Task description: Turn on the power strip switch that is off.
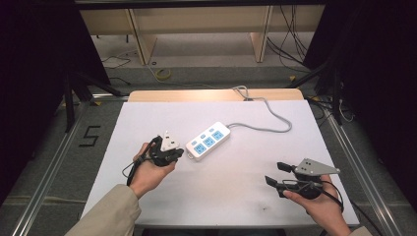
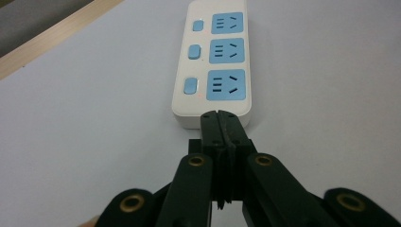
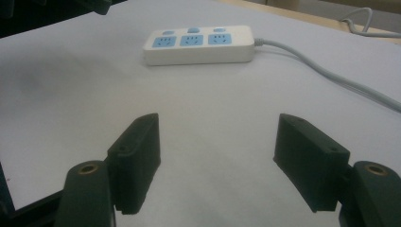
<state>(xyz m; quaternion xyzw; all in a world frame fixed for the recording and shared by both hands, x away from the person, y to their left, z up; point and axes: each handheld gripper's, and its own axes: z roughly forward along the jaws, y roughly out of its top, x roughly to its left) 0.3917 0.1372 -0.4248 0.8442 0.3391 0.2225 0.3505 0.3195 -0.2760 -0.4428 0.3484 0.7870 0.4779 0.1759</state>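
A white power strip (image 1: 208, 140) with three blue sockets and three blue switches lies at the middle of the white table; its grey cable (image 1: 268, 125) runs off to the back. My left gripper (image 1: 178, 155) is held just left of the strip's near end, jaws pressed together with nothing between them. In the left gripper view the shut tips (image 2: 221, 117) sit right at the strip's (image 2: 213, 61) near end. My right gripper (image 1: 276, 174) hovers at the front right, open and empty. In the right gripper view its jaws (image 3: 217, 161) stand wide apart, with the strip (image 3: 198, 44) far ahead.
The white table top (image 1: 221, 187) rests on a wooden board (image 1: 211, 94) visible at the back edge. Metal rails (image 1: 359, 172) run along both sides. Cables (image 1: 290, 44) and wooden shelving legs stand on the floor behind.
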